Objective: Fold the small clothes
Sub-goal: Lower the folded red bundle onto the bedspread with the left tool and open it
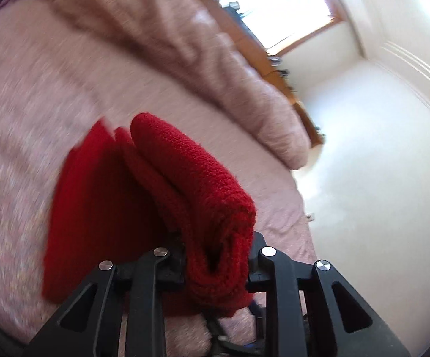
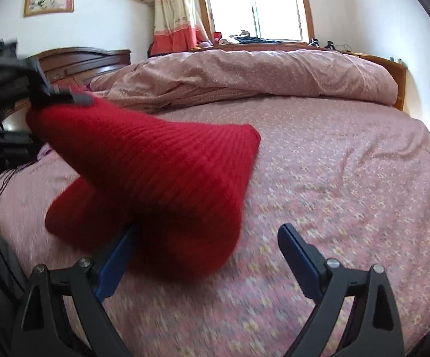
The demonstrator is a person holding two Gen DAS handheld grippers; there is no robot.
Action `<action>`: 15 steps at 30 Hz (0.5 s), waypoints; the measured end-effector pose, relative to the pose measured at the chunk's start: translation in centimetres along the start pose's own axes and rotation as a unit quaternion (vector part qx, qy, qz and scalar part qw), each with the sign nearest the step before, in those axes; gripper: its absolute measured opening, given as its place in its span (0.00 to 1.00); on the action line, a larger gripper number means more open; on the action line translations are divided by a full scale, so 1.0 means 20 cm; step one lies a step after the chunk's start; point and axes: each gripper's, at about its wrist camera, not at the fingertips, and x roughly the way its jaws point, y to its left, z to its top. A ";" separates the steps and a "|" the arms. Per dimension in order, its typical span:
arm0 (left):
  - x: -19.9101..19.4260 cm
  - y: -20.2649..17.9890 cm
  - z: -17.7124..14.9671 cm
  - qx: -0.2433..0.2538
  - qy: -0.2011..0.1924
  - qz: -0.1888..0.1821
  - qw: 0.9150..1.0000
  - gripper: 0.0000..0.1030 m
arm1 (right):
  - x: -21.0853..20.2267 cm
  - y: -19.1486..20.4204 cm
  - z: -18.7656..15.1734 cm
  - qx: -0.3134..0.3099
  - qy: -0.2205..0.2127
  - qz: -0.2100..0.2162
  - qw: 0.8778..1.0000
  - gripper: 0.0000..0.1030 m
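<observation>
A folded red knit garment (image 1: 185, 184) hangs in the air above the pink bed sheet (image 1: 36, 104). My left gripper (image 1: 217, 255) is shut on its bunched folded edge; the fingers are hidden by the cloth. In the right wrist view the same garment (image 2: 155, 172) hangs from the left gripper (image 2: 51, 95) at the upper left. My right gripper (image 2: 206, 250) is open with blue pads (image 2: 298, 250), just below and in front of the hanging cloth. The cloth covers the tip of its left pad (image 2: 116, 261). It holds nothing.
A rolled pink duvet (image 2: 259, 74) lies along the far side of the bed. A wooden headboard (image 2: 81, 59) is at the left, a window (image 2: 256, 3) and curtain behind. White wall (image 1: 363, 148) lies beyond the bed's end.
</observation>
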 end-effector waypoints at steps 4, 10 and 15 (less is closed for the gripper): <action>0.00 -0.14 0.05 0.045 -0.007 -0.009 0.999 0.18 | 0.08 0.04 0.07 0.022 -0.014 0.008 1.000 0.94; -0.08 -0.11 0.06 0.077 -0.037 0.002 0.996 0.17 | 0.21 -0.10 0.01 0.110 -0.007 -0.041 0.993 0.89; -0.08 0.30 -0.09 0.023 -0.029 0.053 0.998 0.17 | 0.16 -0.19 -0.09 0.135 -0.009 -0.036 0.990 0.90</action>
